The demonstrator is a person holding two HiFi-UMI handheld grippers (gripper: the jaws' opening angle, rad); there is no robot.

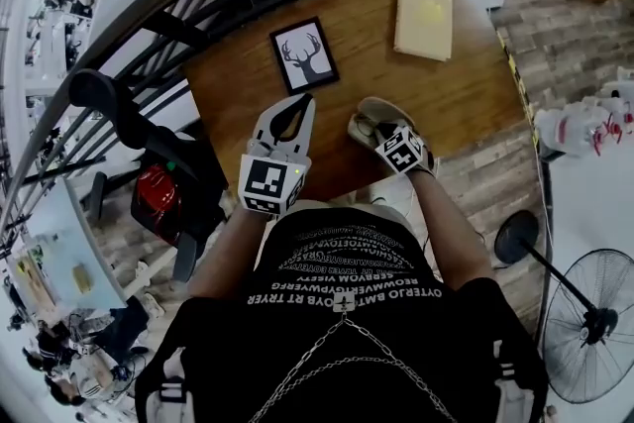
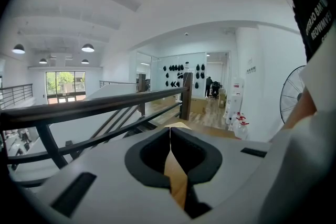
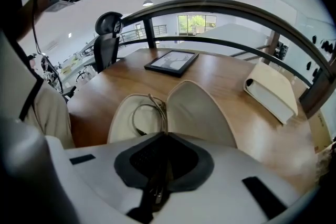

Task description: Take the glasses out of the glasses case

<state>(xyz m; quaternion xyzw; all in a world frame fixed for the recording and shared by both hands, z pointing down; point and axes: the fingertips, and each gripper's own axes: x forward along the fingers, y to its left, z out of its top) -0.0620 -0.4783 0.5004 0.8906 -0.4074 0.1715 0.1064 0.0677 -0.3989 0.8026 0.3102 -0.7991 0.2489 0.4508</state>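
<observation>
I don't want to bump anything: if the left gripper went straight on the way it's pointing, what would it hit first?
Probably the framed deer picture lying on the table just ahead of the left gripper, or the bare wood beside it; depth is unclear.

White curved lettering on black shirt (image 1: 344,264), upside down, no word reliably readable. Nothing else legible.

The scene is evenly and brightly lit by round ceiling lamps (image 2: 87,48) and a far window (image 2: 64,84), straight railings (image 3: 220,4) are bowed by fisheye distortion, and dark vignetting is seen at the corners.
</observation>
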